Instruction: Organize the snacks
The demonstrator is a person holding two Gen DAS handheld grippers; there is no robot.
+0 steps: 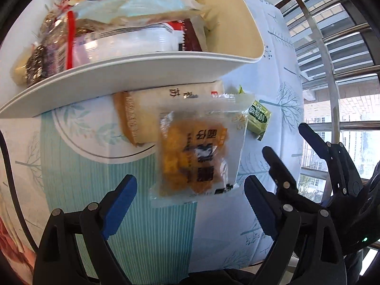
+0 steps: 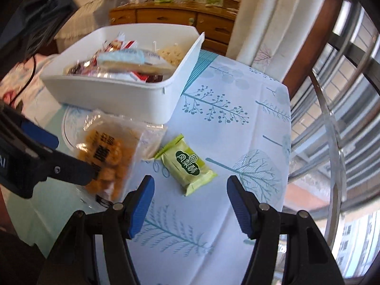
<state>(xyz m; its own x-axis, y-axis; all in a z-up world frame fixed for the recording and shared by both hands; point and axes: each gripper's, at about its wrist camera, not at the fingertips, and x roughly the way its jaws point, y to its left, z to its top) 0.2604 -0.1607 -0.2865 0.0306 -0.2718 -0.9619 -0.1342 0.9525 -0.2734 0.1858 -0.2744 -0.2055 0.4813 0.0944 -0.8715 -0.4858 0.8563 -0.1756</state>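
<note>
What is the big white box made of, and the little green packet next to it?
The white box looks like smooth, hard plastic: its thin walls and rounded rim show a faint sheen. The green packet looks like thin matte plastic film, perhaps foil-lined, with crimped, zigzag-cut ends and printed lettering.

The green snack packet (image 2: 188, 165) near the tablecloth's (image 2: 237, 90) middle bore white characters, 凤梨酥; other print stayed unreadable.

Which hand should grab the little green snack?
Probably the right hand-held gripper: it is open with the green snack straight ahead between its fingers. The left hand-held gripper faces the orange snack bag.
</note>
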